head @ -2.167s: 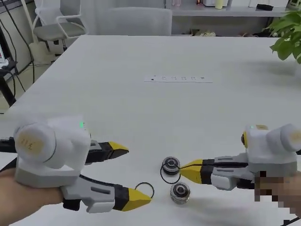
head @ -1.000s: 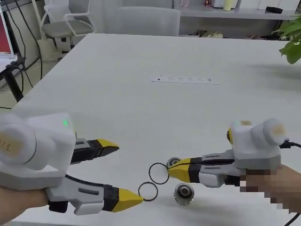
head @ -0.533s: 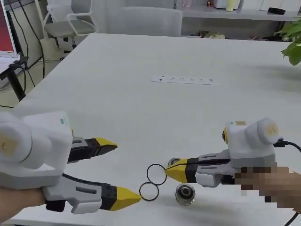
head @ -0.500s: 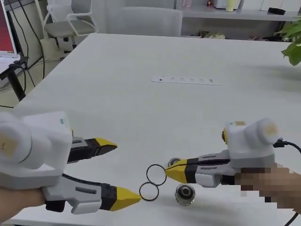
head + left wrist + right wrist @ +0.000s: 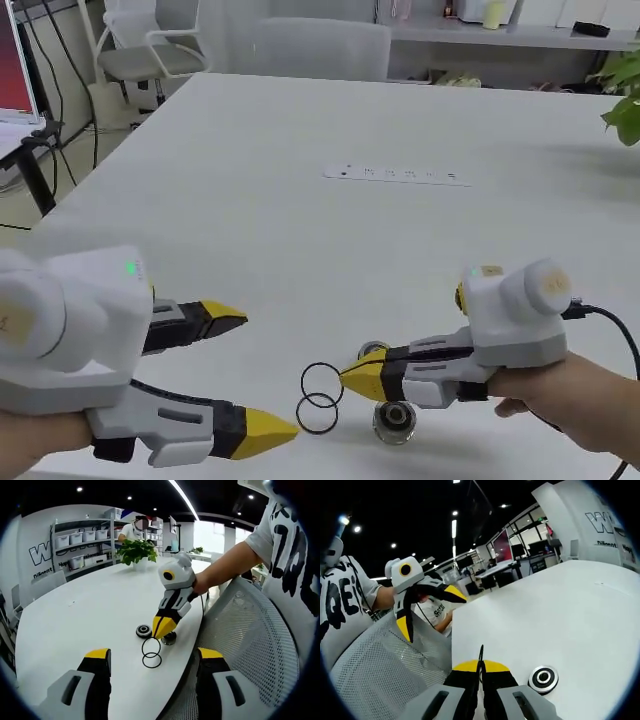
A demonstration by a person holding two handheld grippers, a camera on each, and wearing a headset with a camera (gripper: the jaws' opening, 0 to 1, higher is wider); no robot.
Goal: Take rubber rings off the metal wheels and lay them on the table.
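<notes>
My right gripper (image 5: pixel 347 378) is shut on the edge of a black rubber ring (image 5: pixel 322 381), which sits low over the table just left of its yellow tips. In the right gripper view the ring (image 5: pixel 480 659) shows as a thin black line between the shut jaws. A second ring (image 5: pixel 316 413) lies flat right beside it. One metal wheel (image 5: pixel 373 351) peeks out behind the right gripper; another wheel (image 5: pixel 395 421) stands in front of it. My left gripper (image 5: pixel 252 376) is open and holds nothing, left of both rings. Its own view shows the rings (image 5: pixel 151 652) and the wheels (image 5: pixel 144 630) ahead.
The white table (image 5: pixel 400 250) stretches far back, with a flat white strip (image 5: pixel 395 175) near its middle. A green plant (image 5: pixel 625 100) stands at the right edge. Office chairs (image 5: pixel 150 50) wait beyond the far end. A white mesh chair (image 5: pixel 250 640) is close to the near table edge.
The right gripper has drawn its ring off the wheel and carried it left, down beside the ring lying on the table. The left gripper stayed open.
</notes>
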